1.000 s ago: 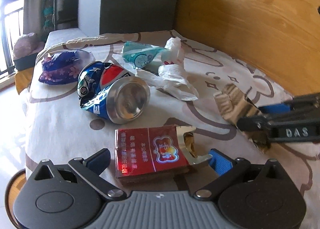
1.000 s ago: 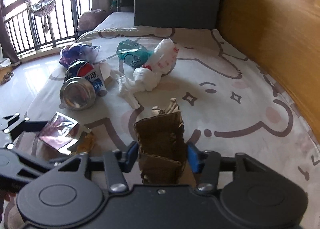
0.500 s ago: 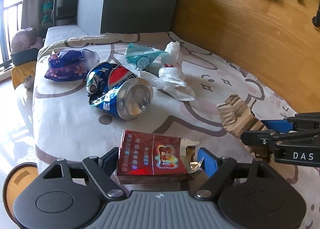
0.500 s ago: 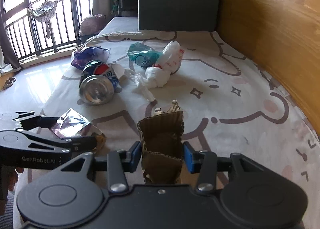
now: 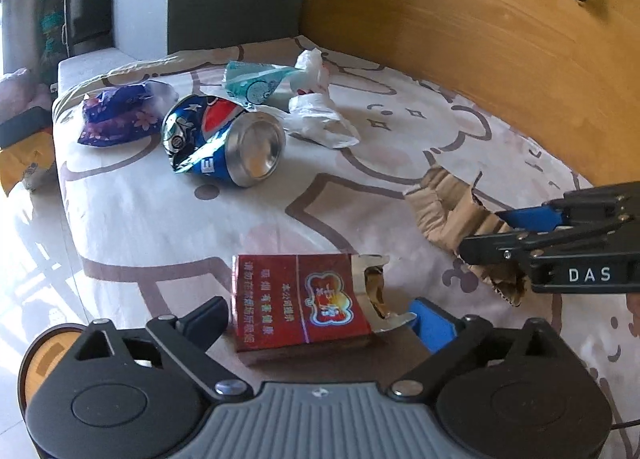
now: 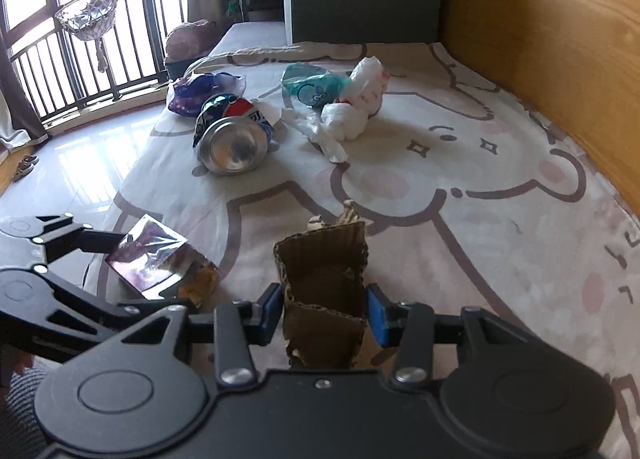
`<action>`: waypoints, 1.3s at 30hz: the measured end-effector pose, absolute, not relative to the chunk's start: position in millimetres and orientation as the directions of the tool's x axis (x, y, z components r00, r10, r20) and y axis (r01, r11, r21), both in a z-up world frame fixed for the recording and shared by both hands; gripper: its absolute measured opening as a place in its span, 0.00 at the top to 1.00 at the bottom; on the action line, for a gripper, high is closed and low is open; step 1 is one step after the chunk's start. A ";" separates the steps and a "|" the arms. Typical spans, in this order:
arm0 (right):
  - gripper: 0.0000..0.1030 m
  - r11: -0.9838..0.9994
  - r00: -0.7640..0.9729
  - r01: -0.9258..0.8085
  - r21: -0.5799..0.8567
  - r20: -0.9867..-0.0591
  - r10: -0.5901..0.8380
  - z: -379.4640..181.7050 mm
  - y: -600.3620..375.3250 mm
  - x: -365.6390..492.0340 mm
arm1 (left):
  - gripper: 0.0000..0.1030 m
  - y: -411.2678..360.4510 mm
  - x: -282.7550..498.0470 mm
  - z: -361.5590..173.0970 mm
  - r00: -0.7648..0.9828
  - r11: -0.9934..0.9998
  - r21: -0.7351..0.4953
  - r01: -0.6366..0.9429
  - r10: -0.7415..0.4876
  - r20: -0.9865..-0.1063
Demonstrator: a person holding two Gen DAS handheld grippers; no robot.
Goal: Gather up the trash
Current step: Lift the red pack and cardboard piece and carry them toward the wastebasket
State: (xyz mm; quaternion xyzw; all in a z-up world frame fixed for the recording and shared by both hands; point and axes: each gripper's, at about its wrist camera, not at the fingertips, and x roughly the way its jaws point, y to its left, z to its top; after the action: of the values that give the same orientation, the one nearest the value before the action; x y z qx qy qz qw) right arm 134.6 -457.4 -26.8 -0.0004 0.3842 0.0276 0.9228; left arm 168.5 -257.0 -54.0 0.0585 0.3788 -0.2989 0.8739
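L tool point(image 5: 316, 323) is spreading its jaws, just reopened, w/ red cigarette pack point(image 5: 304, 307) lying between them on the bed sheet point(image 5: 140, 219), near edge. R tool point(image 6: 326, 315) is pinching torn cardboard scrap point(image 6: 324, 283). Crushed Pepsi can point(image 5: 224, 139) & plastic bags point(image 5: 320, 119) are lying farther off.

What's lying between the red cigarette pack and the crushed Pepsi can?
Nothing: only bare printed bedsheet separates the red cigarette pack from the crushed Pepsi can, clearest in the left wrist view.
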 end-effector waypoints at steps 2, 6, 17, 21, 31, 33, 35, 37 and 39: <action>0.55 0.999 0.704 -0.044 0.022 -0.709 0.046 -26.1 -456.7 134.8 | 0.02 -257.1 169.0 -55.3 0.529 0.820 -0.118 0.560 -0.463 -0.711; 0.55 0.999 0.701 -0.035 0.014 -0.712 0.035 -26.0 -455.7 135.0 | 0.02 -258.7 168.0 -55.7 0.528 0.827 -0.099 0.554 -0.441 -0.726; 0.57 1.000 0.690 -0.023 0.015 -0.724 0.027 -22.7 -450.9 129.8 | 0.15 -257.1 165.8 -52.8 0.541 0.841 -0.100 0.531 -0.428 -0.724; 0.57 1.000 0.697 -0.014 0.015 -0.717 0.020 -20.3 -448.4 125.1 | 0.20 -254.4 164.4 -49.6 0.542 0.840 -0.113 0.531 -0.440 -0.716; 0.57 1.000 0.726 0.012 0.014 -0.688 0.001 -2.9 -439.5 115.3 | 0.21 -230.0 161.4 -20.4 0.602 0.857 -0.137 0.496 -0.454 -0.657; 0.57 1.000 0.735 0.013 0.014 -0.678 0.000 2.3 -434.3 113.7 | 0.21 -221.8 161.5 -13.4 0.618 0.865 -0.138 0.483 -0.448 -0.646; 0.57 1.000 0.745 0.007 0.010 -0.668 0.001 7.8 -426.9 113.6 | 0.21 -212.2 161.8 -7.5 0.632 0.873 -0.136 0.468 -0.438 -0.639; 0.57 1.000 0.754 0.000 0.007 -0.657 0.005 12.7 -418.2 114.1 | 0.21 -201.1 161.9 -2.1 0.646 0.883 -0.133 0.451 -0.425 -0.634; 0.57 1.000 0.762 -0.010 0.008 -0.647 0.013 17.6 -407.8 116.0 | 0.21 -188.3 162.3 2.4 0.658 0.892 -0.131 0.432 -0.411 -0.631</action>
State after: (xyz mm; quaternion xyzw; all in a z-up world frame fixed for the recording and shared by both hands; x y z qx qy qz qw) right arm 116.0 -407.8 17.6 0.0021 0.3447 0.0061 0.9387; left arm 162.3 -188.3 2.4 0.0153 0.3425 -0.2315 0.9104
